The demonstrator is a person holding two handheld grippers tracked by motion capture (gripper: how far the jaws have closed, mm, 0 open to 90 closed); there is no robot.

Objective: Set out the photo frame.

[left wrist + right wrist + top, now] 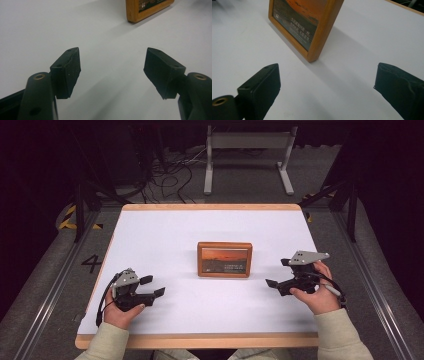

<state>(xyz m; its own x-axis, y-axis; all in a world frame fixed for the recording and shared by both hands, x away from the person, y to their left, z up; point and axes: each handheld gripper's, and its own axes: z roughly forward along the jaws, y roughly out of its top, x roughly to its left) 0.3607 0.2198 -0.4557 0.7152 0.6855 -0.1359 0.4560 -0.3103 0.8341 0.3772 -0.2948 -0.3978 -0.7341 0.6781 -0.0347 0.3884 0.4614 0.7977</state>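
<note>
High view: a wooden picture frame [224, 259] stands upright near the middle of the white table [165, 227], its sunset print facing the person. The left gripper [153, 286] rests low at the near-left of the table, held in the person's left hand [121, 309], jaws spread with nothing between them. The right gripper [278, 273] sits to the right of the frame in the right hand [315, 292], jaws likewise spread and pointed toward the frame's right side, near it but apart from it.

Left gripper view: both black pads [67, 72] stand wide, bare table between them; a lower corner of the picture frame [147, 11] lies well ahead at the top edge.

Right gripper view: the jaws are parted and empty, with the picture frame [312, 27] just ahead, tilted in this view, its bottom corner nearest the gap; no pad touches the wood.

Progress, as judged: the work on the frame appears to be at the approach stage. Neither gripper has hold of it, and the frame is untouched on the table; closing in, grasping and whatever handling follows all remain to be done
</note>
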